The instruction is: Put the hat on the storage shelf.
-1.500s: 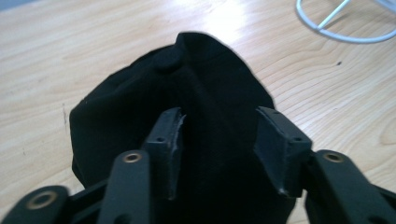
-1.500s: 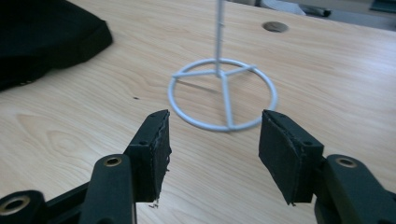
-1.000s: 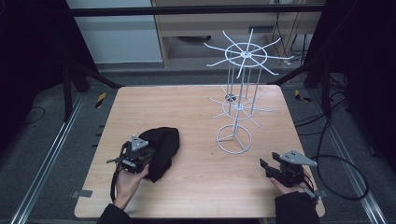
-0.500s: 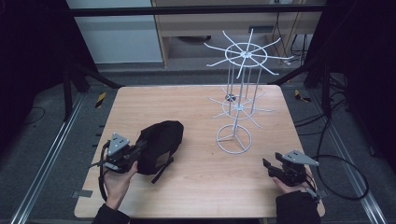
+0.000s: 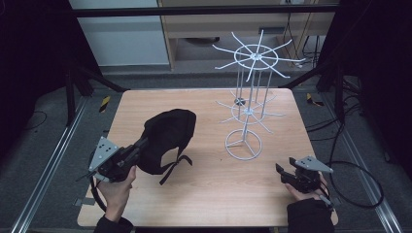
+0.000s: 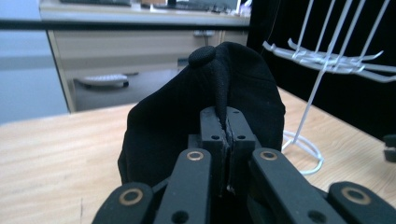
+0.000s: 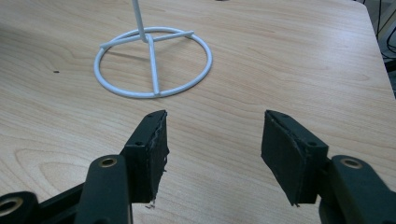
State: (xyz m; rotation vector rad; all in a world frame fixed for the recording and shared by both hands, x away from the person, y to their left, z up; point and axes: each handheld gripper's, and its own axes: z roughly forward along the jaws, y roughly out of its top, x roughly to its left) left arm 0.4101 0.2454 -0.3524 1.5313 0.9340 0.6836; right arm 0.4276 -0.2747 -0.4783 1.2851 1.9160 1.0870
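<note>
My left hand-held gripper [image 6: 225,140] pinches the black cap [image 5: 167,138] by a thin fold, lifted off the surface [image 5: 209,204]. Fabric could slip; dangling strap may snag the white wire rack [image 5: 248,104]. Right hand-held gripper [image 7: 212,154] open, idle.

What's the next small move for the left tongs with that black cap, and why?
Probably carry the black cap right toward the white wire rack. The left tongs are shut on a pinch of its fabric, the rack's prongs are bare, and the right tongs sit open, apart from both.
</note>
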